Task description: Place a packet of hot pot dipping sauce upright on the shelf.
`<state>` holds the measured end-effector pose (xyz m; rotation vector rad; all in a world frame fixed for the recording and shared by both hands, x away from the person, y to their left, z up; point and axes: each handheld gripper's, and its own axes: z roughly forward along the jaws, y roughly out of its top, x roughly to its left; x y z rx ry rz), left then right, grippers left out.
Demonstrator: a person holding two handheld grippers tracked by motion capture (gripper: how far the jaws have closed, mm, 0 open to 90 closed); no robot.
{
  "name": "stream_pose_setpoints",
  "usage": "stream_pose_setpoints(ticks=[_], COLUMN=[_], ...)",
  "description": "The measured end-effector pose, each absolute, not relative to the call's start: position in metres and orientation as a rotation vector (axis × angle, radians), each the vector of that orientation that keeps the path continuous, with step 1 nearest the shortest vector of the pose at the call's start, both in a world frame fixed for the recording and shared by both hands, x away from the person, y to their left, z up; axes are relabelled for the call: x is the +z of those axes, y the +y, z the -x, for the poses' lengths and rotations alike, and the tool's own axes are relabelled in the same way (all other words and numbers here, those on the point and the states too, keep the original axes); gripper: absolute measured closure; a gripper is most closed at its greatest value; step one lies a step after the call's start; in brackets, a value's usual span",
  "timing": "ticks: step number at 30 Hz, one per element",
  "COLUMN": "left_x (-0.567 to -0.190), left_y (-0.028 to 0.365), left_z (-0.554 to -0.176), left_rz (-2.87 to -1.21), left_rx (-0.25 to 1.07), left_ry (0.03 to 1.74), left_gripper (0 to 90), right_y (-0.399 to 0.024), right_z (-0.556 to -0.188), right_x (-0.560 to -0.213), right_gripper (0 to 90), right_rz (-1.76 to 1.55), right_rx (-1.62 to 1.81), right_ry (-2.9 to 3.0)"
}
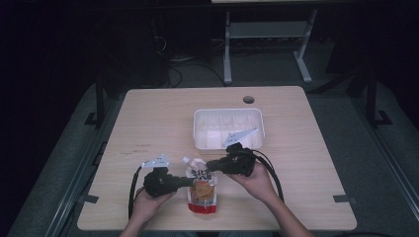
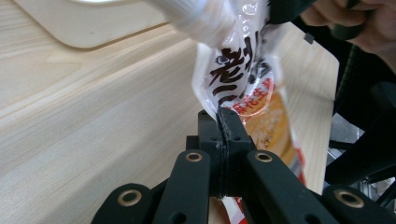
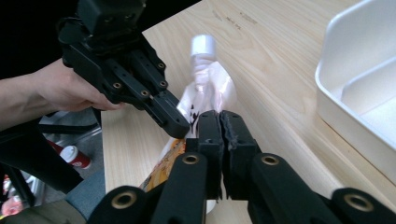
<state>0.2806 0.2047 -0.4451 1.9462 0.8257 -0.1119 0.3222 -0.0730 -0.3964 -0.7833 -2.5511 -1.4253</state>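
Low in the middle of the high view, a spouted food pouch (image 1: pixel 201 190) lies on the wooden table (image 1: pixel 148 128), its white cap toward the upper left and its red bottom edge toward the frame's lower edge. The left gripper (image 1: pixel 190 181) comes in from the left with its jaws pinched tight on the pouch's side edge; its own view shows the printed film caught between the two black jaws. The right gripper (image 1: pixel 208 163) reaches in from the right near the pouch's top, jaws nearly together on the film. A white tray (image 1: pixel 228 142) sits just above, right of centre.
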Motion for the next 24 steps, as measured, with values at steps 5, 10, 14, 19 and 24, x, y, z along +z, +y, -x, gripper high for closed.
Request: stream_pose_setpoints(ticks=[5,10,14,19,24], left_x=[-0.442,-0.442,-0.442,-0.441,-0.443], left_y=[0.201,0.199,0.198,0.198,0.2], left_z=[-0.278,-0.277,-0.276,-0.276,-0.277], left_rz=[-1.968,-1.978,-1.98,-1.985,-1.986], left_rx=[-0.079,-0.071,-0.065,-0.058,-0.062], left_ry=[0.805,0.793,0.787,0.785,0.79], left_gripper=[90.0,90.0,90.0,90.0,90.0], right_y=[-0.079,-0.079,-0.075,-0.071,-0.076], right_z=[-0.33,-0.341,-0.346,-0.348,-0.348], right_x=[-0.405,-0.421,-0.431,-0.435,-0.431], right_gripper=[78.8,63.8,55.9,60.7,73.9], right_rz=[0.813,0.796,0.785,0.766,0.749], right_rx=[-1.433,-1.384,-1.316,-1.287,-1.32], right_ry=[-2.484,-2.416,-2.387,-2.362,-2.342])
